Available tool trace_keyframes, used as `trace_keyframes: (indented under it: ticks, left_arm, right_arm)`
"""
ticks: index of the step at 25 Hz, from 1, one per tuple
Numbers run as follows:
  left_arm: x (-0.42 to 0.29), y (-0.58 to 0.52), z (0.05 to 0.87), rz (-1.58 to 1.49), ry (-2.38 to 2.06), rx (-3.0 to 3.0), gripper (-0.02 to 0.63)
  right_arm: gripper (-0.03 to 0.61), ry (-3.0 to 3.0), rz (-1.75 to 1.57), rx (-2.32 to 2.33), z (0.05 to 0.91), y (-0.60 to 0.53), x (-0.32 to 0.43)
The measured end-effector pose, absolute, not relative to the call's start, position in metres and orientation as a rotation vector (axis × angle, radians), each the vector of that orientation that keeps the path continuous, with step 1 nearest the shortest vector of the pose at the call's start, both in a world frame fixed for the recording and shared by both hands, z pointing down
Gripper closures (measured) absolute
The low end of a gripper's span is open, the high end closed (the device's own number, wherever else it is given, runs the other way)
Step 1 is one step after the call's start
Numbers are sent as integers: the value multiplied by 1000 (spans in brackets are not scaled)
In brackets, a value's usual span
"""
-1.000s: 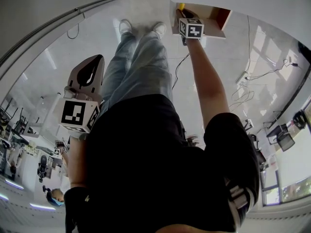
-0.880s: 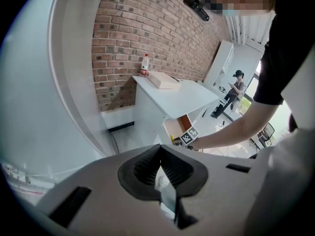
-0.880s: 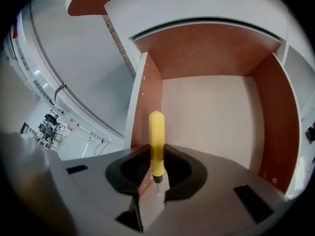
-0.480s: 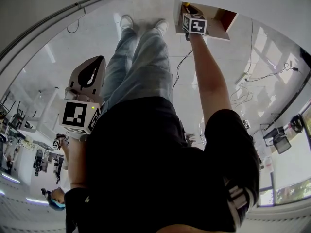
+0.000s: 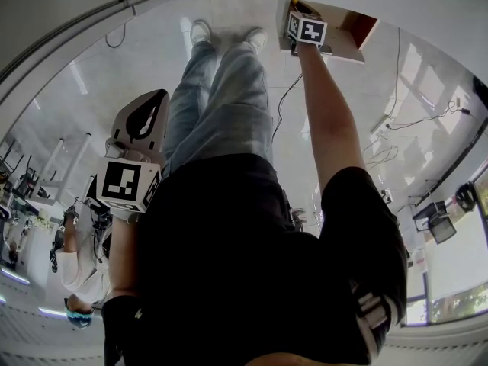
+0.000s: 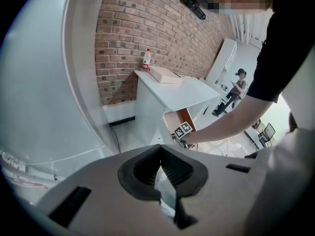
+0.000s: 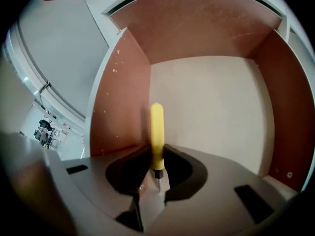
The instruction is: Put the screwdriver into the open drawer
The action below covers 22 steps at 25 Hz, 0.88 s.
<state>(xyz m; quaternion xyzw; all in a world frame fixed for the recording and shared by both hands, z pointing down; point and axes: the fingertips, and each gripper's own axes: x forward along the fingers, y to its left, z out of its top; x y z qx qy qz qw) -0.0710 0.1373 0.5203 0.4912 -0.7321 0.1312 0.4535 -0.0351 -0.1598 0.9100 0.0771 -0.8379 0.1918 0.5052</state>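
A yellow-handled screwdriver (image 7: pixel 156 129) stands between the jaws of my right gripper (image 7: pixel 157 156), which is shut on the handle's lower end. The handle points into the open drawer (image 7: pixel 211 102), a box with brown walls and a pale, bare floor. In the head view the right gripper (image 5: pixel 296 12) reaches into the drawer (image 5: pixel 363 33) at the top, its marker cube (image 5: pixel 308 30) at the drawer's front edge. My left gripper (image 5: pixel 142 122) hangs by the person's left hip, far from the drawer. Its jaws (image 6: pixel 160 149) are shut and hold nothing.
The drawer belongs to a white cabinet (image 6: pixel 170 95) against a brick wall (image 6: pixel 147 28); a bottle (image 6: pixel 146 59) and a flat box (image 6: pixel 165 74) sit on top. Cables (image 5: pixel 381 139) trail over the glossy floor on the right. The person's shoes (image 5: pixel 201 31) stand left of the drawer.
The right gripper with the screwdriver has sunk further into the drawer, upward in the head view. The left gripper has barely shifted. Another person has come into view at the lower left.
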Motion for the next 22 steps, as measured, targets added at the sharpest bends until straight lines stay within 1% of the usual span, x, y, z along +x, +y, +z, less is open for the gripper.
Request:
trace_keyframes:
  ticks: [4, 10, 13, 16, 19, 22]
  left_arm:
    - [-71, 142, 515, 324, -1808, 1212, 611]
    - [-61, 141, 523, 315, -1806, 1225, 611]
    - [-59, 143, 522, 305, -1819, 1240, 611]
    - [-78, 137, 515, 299, -1823, 1265, 611]
    - [-105, 130, 505, 295, -1832, 1289, 611]
    - [-85, 132, 499, 290, -1849, 1309, 611]
  right_arm:
    - [491, -1993, 484, 213, 909, -160, -36]
    - [449, -2009, 467, 239, 911, -162, -28]
    - [451, -2031, 463, 254, 900, -160, -24]
    - [460, -2063, 459, 267, 879, -165, -39]
    - [487, -2102, 457, 290, 852, -171, -61]
    - [525, -2137, 444, 311, 829, -164, -38]
